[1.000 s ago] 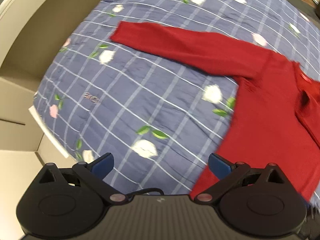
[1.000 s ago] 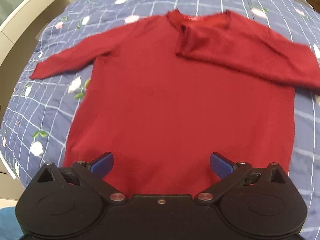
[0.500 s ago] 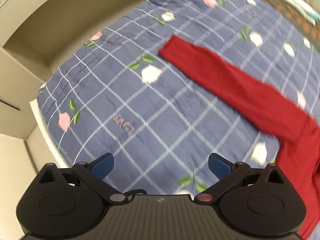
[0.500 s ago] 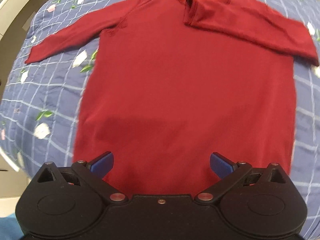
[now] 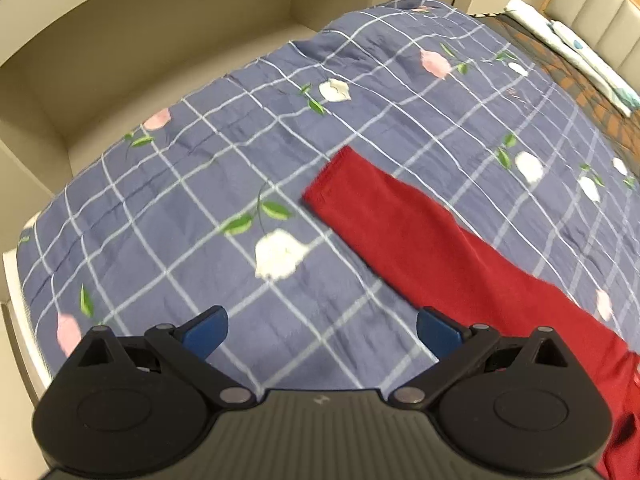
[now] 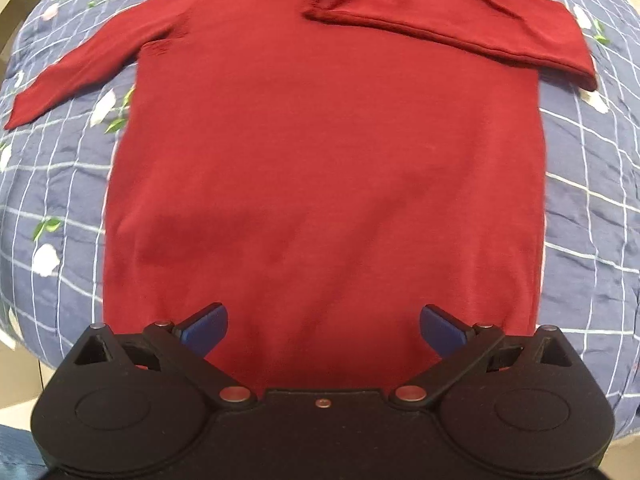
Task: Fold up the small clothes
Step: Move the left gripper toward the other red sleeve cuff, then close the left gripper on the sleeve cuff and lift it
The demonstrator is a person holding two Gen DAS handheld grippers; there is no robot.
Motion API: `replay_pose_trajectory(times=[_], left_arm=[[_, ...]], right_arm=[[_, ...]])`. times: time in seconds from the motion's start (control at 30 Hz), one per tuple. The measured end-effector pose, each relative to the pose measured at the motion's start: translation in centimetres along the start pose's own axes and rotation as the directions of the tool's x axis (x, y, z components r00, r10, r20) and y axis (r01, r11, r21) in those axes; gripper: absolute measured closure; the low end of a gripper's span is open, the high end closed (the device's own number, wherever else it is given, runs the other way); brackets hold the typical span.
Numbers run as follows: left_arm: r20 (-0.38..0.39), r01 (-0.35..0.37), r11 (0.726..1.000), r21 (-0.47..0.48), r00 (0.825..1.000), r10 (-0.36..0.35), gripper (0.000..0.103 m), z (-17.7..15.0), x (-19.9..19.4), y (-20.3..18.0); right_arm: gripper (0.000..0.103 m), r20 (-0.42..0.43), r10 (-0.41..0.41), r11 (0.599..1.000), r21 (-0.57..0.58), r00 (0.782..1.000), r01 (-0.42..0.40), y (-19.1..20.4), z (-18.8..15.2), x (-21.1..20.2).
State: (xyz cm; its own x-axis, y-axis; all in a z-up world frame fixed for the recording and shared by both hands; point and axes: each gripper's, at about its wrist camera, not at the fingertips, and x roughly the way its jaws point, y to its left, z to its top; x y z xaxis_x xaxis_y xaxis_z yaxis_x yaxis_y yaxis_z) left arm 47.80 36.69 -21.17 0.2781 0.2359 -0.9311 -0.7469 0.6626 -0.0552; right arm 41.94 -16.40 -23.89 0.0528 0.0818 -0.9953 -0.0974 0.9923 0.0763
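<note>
A red long-sleeved sweater [image 6: 320, 152] lies flat on the blue checked bedspread [image 6: 592, 208]. Its right sleeve [image 6: 448, 12] is folded across the chest; its left sleeve [image 6: 80, 68] stretches out straight. My right gripper [image 6: 323, 330] hovers open over the sweater's bottom hem, holding nothing. In the left wrist view the outstretched sleeve [image 5: 420, 240] runs from the lower right to its cuff [image 5: 332, 184] mid-frame. My left gripper [image 5: 320, 330] is open above the bedspread [image 5: 200, 200], a little short and left of the cuff, with its right finger beside the sleeve.
The bed's near and left edges drop to a beige floor and wall recess [image 5: 140, 60]. A brown patterned cover [image 5: 580, 80] and a white pillow [image 5: 568, 44] lie by the padded headboard at the far right. A power cable [image 6: 40, 372] hangs at the bed's lower left.
My left gripper has swung left and forward along the sleeve, so the cuff now sits mid-frame. My right gripper has moved closer over the sweater body. Both stay open.
</note>
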Motion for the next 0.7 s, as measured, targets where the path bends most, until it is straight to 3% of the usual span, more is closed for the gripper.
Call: replay_pose_trajectory(times=[0.17,0.4,0.7], left_arm=[[0.017,-0.047,0.999,-0.003,0.999,0.047,0.000,1.9,3.2,-0.4],[0.032,-0.108,0.993,-0.053,0.993,0.110,0.004,4.5,6.8,-0.2],[0.018,-0.109,0.990,-0.087,0.994,0.111,0.027,6.7,10.0,0.0]], right_arm=[[0.001,-0.043,-0.001,0.995,0.097,0.999,0.005,-0.6,-0.1,0.9],[0.001,-0.081,-0.080,0.993,0.076,0.993,0.087,-0.5,-1.5,1.1],[0.001,-0.058,-0.139,0.981,0.132,0.989,0.145,-1.5,-1.6,0.3]])
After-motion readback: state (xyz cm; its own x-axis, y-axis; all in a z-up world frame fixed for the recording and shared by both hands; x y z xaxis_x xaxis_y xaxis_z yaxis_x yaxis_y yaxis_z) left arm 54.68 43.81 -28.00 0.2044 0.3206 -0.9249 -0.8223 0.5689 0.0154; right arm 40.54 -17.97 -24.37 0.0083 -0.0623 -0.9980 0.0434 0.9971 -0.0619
